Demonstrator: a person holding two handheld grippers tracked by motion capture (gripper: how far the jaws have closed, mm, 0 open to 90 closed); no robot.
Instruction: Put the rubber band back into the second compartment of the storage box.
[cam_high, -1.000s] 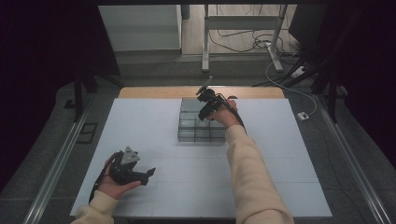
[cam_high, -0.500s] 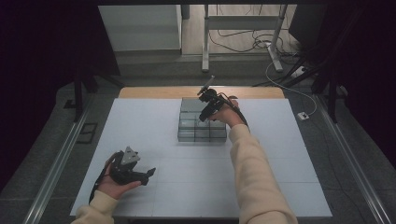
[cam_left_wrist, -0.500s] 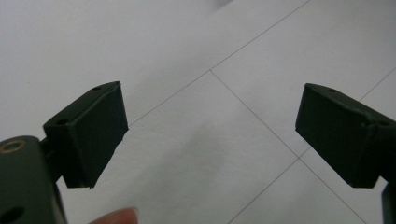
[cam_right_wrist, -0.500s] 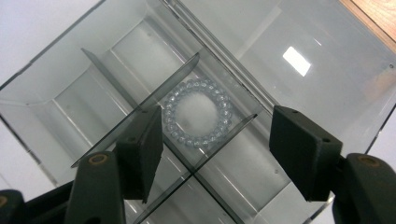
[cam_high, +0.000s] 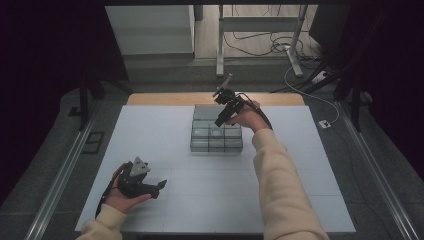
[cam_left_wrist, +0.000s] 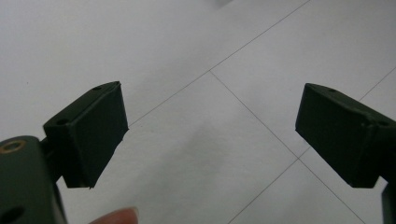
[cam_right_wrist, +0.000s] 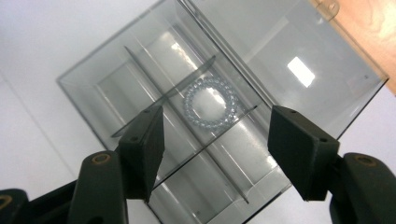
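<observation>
Honestly, I had loads of bare table (cam_high: 150, 135) across the frame's lower half; only the clear divided box (cam_high: 216, 131) blocked upper centre.

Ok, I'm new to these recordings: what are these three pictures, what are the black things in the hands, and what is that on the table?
A person sits at a white table with a hand-held tool in each hand. The high view looks down from above. The left gripper rests low near the table's front edge, open, holding nothing; its own camera sees bare tabletop between the jaws. The right gripper hovers over a clear divided plastic box with its lid folded back. Its camera looks into the box, where a clear bead bracelet lies in a middle compartment. That gripper is open too.
</observation>
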